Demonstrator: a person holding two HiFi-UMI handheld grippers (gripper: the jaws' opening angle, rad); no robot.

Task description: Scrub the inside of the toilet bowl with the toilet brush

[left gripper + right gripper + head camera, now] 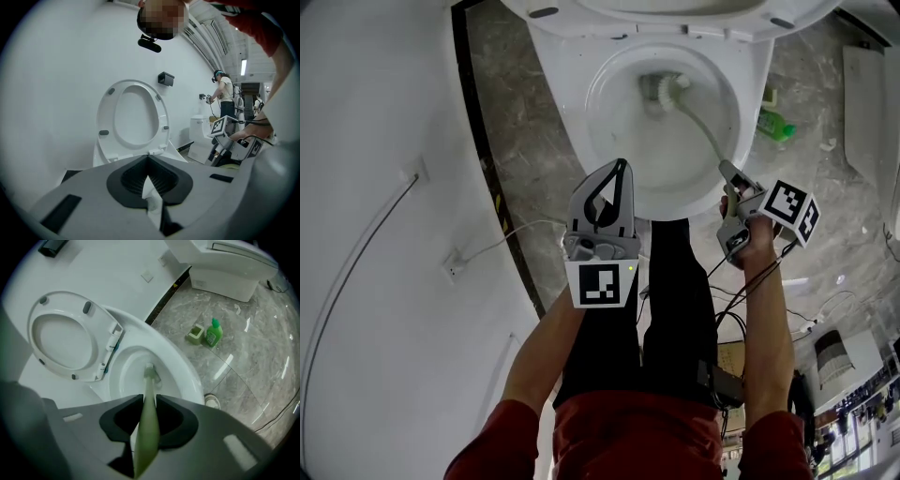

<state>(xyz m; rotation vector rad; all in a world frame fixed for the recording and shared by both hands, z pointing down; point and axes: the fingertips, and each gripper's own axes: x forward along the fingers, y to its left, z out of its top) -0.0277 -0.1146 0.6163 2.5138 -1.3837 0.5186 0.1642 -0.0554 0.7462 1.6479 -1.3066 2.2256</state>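
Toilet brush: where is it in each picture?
Head view: the toilet brush is up top, right of middle, with its bristles in the bowl and its handle slanting down to the right gripper.
Left gripper view: not in it.
Right gripper view: bottom middle, handle pinched between the jaws.
Shared landmark: the raised toilet seat.

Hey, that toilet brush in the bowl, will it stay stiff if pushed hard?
Probably flexes a bit: the toilet brush has a long, thin handle. The right claw grips only its far end, so the head may wobble. It looks light.
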